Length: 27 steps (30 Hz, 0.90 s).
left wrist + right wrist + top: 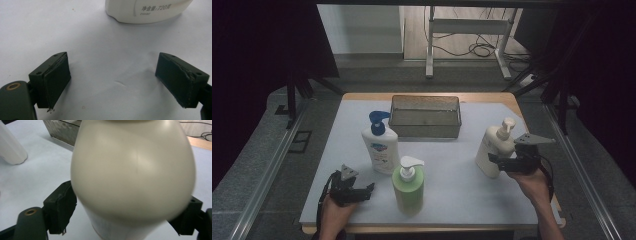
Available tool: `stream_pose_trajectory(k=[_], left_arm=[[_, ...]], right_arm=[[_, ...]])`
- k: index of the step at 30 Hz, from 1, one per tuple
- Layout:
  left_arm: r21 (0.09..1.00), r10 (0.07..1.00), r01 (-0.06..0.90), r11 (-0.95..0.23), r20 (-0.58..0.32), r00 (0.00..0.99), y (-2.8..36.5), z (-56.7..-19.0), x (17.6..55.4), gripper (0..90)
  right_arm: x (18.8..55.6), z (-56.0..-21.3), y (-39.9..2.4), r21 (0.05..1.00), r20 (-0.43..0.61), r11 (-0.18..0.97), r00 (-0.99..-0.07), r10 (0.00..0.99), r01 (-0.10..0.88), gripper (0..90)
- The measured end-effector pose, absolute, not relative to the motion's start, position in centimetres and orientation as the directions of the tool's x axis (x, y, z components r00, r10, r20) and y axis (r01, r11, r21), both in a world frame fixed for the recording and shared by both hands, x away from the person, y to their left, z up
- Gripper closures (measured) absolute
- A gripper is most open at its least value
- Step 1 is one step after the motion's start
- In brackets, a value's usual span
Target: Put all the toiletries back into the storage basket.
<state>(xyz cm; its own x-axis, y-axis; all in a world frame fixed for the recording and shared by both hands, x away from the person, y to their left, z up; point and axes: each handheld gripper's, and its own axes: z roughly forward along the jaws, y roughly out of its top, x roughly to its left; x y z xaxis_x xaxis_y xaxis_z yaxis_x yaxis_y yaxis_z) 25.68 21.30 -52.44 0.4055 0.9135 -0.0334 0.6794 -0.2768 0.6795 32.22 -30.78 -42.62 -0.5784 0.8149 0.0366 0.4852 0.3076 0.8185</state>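
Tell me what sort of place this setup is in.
Probably a lab or test room set up for recording, not a home. A table with a plain white mat stands between dark curtains, loose cables lie on the floor behind, and three pump bottles and a metal tray are laid out like props.

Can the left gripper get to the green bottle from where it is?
Probably yes. The left gripper sits open on the table, and the green bottle stands just beside its jaws with bare white mat between them. It might need to turn a little toward it.
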Motion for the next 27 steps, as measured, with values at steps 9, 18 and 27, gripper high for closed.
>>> stream_pose_trajectory(k=[9,18,27], left_arm=[[0.680,0.913,0.679,-0.277,-0.033,0.406,21.3,-52.4,25.7,11.9],[0.679,0.913,0.679,-0.279,-0.032,0.406,21.3,-52.4,25.7,11.9],[0.679,0.913,0.679,-0.280,-0.031,0.407,21.3,-52.4,25.7,11.9]], right_arm=[[33.1,-42.5,-30.0,0.819,0.004,0.318,-0.559,0.829,0.477,32.5],[33.0,-42.2,-29.6,0.806,-0.020,0.329,-0.533,0.846,0.492,37.9],[33.1,-41.8,-29.6,0.805,-0.004,0.319,-0.534,0.845,0.499,38.5]])
